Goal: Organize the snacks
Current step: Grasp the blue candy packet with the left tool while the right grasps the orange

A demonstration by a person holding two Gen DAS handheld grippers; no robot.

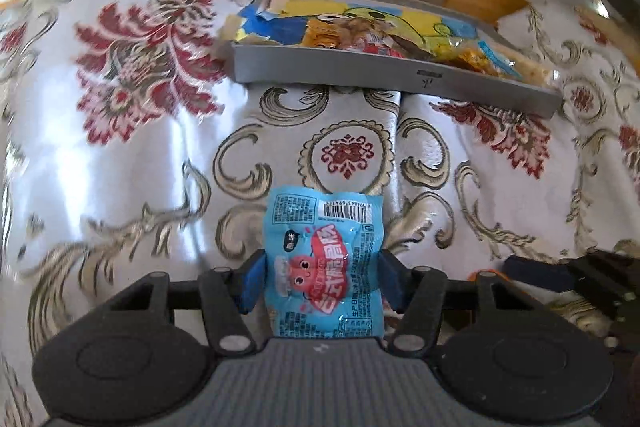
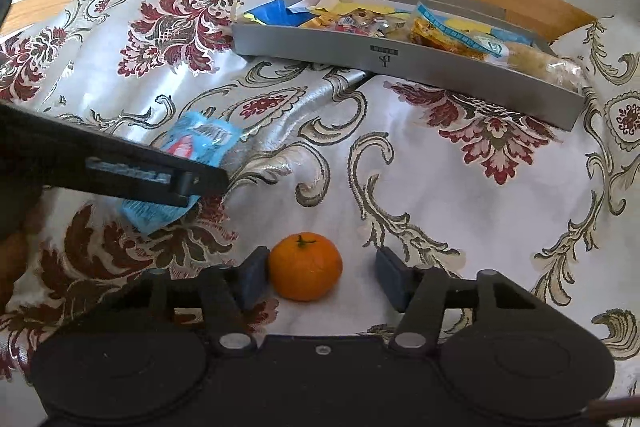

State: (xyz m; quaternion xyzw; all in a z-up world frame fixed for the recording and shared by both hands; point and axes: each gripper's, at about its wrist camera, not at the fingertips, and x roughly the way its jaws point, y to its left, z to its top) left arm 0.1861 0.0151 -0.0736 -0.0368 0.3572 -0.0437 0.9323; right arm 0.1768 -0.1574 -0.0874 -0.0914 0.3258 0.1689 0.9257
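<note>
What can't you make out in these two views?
- Left wrist view: the blue snack packet's lower end, hidden behind the gripper body.
- Right wrist view: the same packet's middle, covered by the left gripper's arm.
- Both views: the gray tray's floor, buried under wrappers; its logo is too small.

Barcode and unreadable Chinese print on blue snack packet, small illegible logo on grey tray
</note>
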